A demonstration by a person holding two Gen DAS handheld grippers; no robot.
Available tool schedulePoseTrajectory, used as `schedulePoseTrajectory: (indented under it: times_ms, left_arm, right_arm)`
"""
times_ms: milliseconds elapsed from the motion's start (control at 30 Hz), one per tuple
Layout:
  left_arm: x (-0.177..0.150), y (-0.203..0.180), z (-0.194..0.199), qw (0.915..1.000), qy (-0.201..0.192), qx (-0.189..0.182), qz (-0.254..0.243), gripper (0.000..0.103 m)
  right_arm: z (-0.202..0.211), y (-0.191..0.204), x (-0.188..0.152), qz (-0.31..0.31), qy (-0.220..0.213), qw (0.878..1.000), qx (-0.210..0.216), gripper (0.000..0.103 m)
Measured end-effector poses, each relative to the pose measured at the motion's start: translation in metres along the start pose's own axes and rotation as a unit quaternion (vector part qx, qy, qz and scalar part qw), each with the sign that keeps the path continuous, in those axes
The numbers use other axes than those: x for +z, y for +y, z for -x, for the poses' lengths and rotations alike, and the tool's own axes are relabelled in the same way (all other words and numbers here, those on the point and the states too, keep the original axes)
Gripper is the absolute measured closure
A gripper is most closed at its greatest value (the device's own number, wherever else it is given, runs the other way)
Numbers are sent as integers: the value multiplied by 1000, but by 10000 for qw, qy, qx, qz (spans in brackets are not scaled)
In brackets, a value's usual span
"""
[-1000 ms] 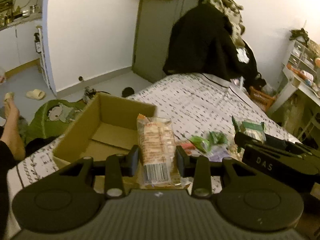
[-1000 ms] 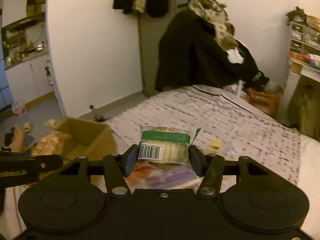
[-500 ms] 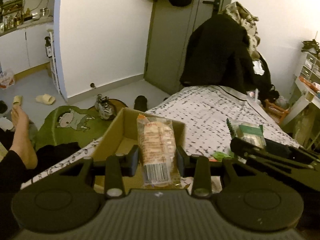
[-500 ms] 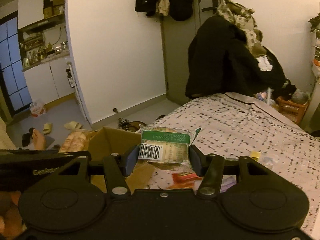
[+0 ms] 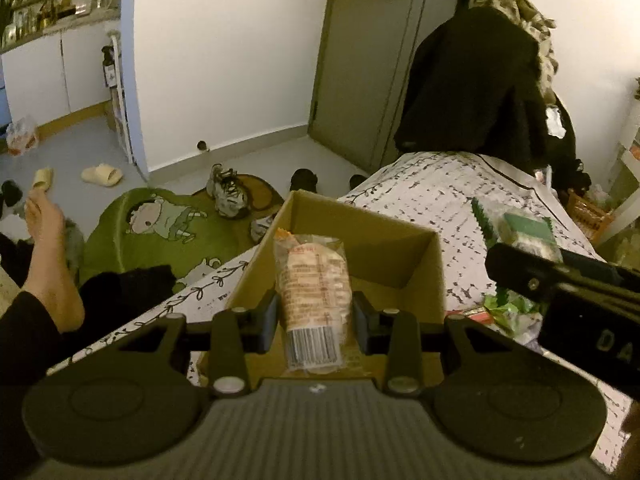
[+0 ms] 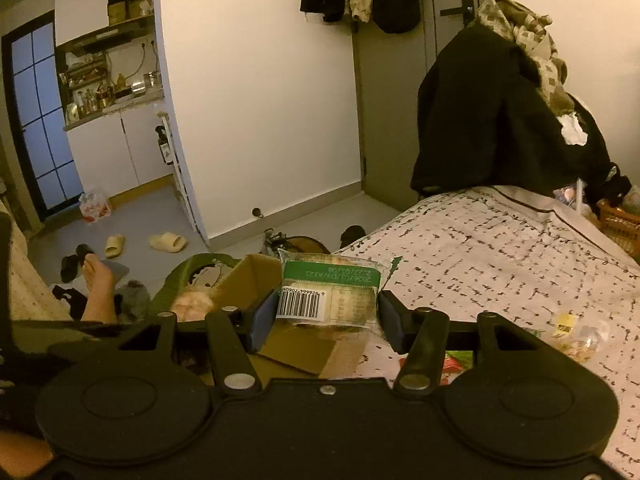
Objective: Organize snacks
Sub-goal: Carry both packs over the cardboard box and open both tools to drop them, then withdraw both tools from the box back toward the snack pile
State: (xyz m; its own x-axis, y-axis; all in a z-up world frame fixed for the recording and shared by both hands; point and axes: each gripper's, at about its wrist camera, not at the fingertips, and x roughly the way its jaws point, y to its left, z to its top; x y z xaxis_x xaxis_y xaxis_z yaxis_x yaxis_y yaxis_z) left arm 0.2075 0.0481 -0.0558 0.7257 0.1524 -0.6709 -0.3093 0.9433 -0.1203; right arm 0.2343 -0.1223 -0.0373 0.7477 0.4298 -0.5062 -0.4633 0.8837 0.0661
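My left gripper (image 5: pixel 314 320) is shut on an orange snack packet (image 5: pixel 312 292) and holds it over the near end of an open cardboard box (image 5: pixel 360 236) on the bed. My right gripper (image 6: pixel 326 316) is shut on a green-labelled snack packet (image 6: pixel 330 294) and holds it above the box (image 6: pixel 256 280), near its right wall. The right gripper and its green packet (image 5: pixel 524 232) also show at the right of the left wrist view. Several loose snacks (image 5: pixel 504 312) lie on the bed to the right of the box.
The bed has a patterned white cover (image 6: pixel 500 248). A small yellow and clear wrapper (image 6: pixel 576 328) lies on it at the right. A person's bare foot (image 5: pixel 44 220), a green cartoon rug (image 5: pixel 160 224), shoes and slippers are on the floor to the left. Dark coats (image 6: pixel 492 112) hang beyond the bed.
Both grippers have moved left with their packets. The left one now hangs over the box, and the right one has come over the box's right side.
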Motion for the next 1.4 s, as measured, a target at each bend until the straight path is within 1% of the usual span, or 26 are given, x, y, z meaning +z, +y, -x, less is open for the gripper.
schedulePoseTrajectory:
  times_ms: [67,133,167,200,267,300,333,367,433,467,533,600,667,733,767,800,867,900,1033,1100,1167,1267,1400]
  left_arm:
    - [-1,2,-9,10000,31,1,-5,66]
    - [-2,6,-13,9999,18,92,117,64]
    - [-3,8,-12,9998,-33,132,126,60]
    - [-4,10,-11,9998,-89,129,145,58]
    - [-5,15,-10,9996,-73,175,192,50]
    - [-4,16,-8,9996,-85,198,162,50]
    - [-4,17,-4,9997,-161,142,111,46]
    - [-5,20,1,9996,-260,67,101,38]
    - [-4,25,10,9992,-343,109,183,30]
    - [-3,28,16,9988,-398,180,211,29]
    - [-2,32,21,9984,-505,177,184,29]
    - [-2,37,29,9973,-584,362,277,28]
    - [-4,42,34,9968,-603,410,323,22]
    - [-5,45,35,9966,-560,478,358,22]
    - [-6,46,37,9964,-540,522,388,22]
    - [-6,48,38,9962,-542,542,411,22]
    - [-8,49,43,9961,-574,538,406,22]
    - [-8,50,44,9960,-563,554,417,22]
    - [-8,47,51,9968,-545,414,423,18]
    - [-9,47,54,9973,-464,373,426,18]
    - [-11,46,56,9974,-421,388,444,17]
    - [-12,43,62,9972,-414,383,484,17]
    - [-16,36,70,9973,-480,322,442,12]
  right_arm:
    - [-3,3,0,3,-3,10000,29,49]
    - [-5,6,1,-53,15,10000,27,49]
    - [-6,7,0,-69,10,10000,29,49]
    - [-7,10,-2,-51,18,10000,51,49]
    - [-11,11,-4,-53,45,9999,112,48]
    - [-13,12,-5,-84,75,9998,139,49]
    - [-15,12,-4,-101,100,9998,127,49]
    - [-16,13,-3,-135,99,9998,108,49]
    - [-16,10,-1,-232,61,9996,132,49]
    - [-17,11,-1,-241,64,9996,107,49]
    - [-19,13,-1,-188,96,9997,150,49]
    - [-20,16,-2,-210,132,9994,230,49]
    - [-20,22,-3,-132,129,9995,260,48]
    - [-21,26,-3,-73,151,9995,261,44]
    - [-22,28,-3,-33,166,9996,234,37]
    - [-22,28,-2,-24,170,9996,223,26]
    - [-18,26,-1,-113,67,9998,162,16]
    - [-15,23,0,-158,18,9998,125,13]
    - [-5,10,2,-272,33,9996,-63,11]
    - [3,3,1,-222,27,9997,-113,6]
    - [10,-4,-1,-225,10,9995,-219,5]
    - [21,-17,-4,-324,51,9990,-307,4]
    - [37,-30,-8,-422,89,9985,-351,3]
